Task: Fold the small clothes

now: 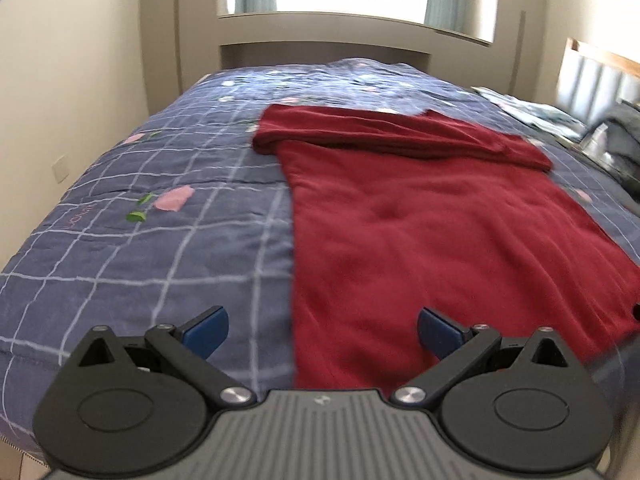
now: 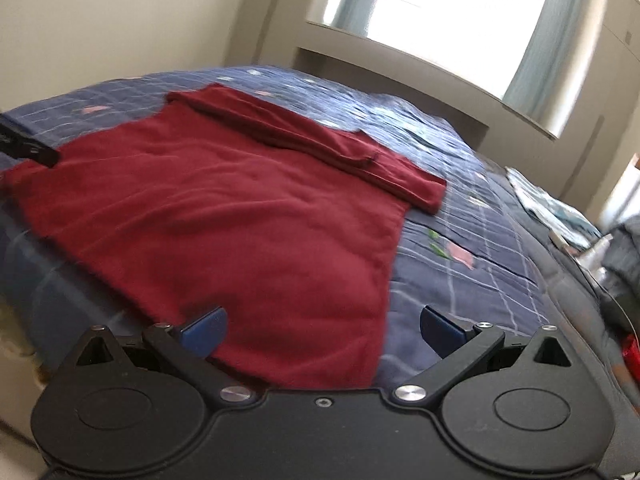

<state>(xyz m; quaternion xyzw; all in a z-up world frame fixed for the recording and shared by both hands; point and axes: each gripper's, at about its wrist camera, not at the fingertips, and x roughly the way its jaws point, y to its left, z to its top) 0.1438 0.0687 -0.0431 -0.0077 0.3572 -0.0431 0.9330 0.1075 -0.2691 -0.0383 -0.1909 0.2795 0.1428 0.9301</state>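
Observation:
A dark red garment (image 1: 440, 232) lies flat on the bed, its sleeves folded across the far end. It also shows in the right wrist view (image 2: 224, 216). My left gripper (image 1: 322, 334) is open and empty, hovering above the garment's near left edge. My right gripper (image 2: 323, 332) is open and empty above the garment's near right corner. The left gripper's tip shows at the left edge of the right wrist view (image 2: 28, 148), by the garment's other near corner.
The bed carries a blue checked quilt (image 1: 160, 200) with pink flower prints. A pillow (image 1: 532, 108) and dark items (image 1: 616, 140) lie at the bed's right side. A wall runs along the left, and a window ledge stands behind the bed.

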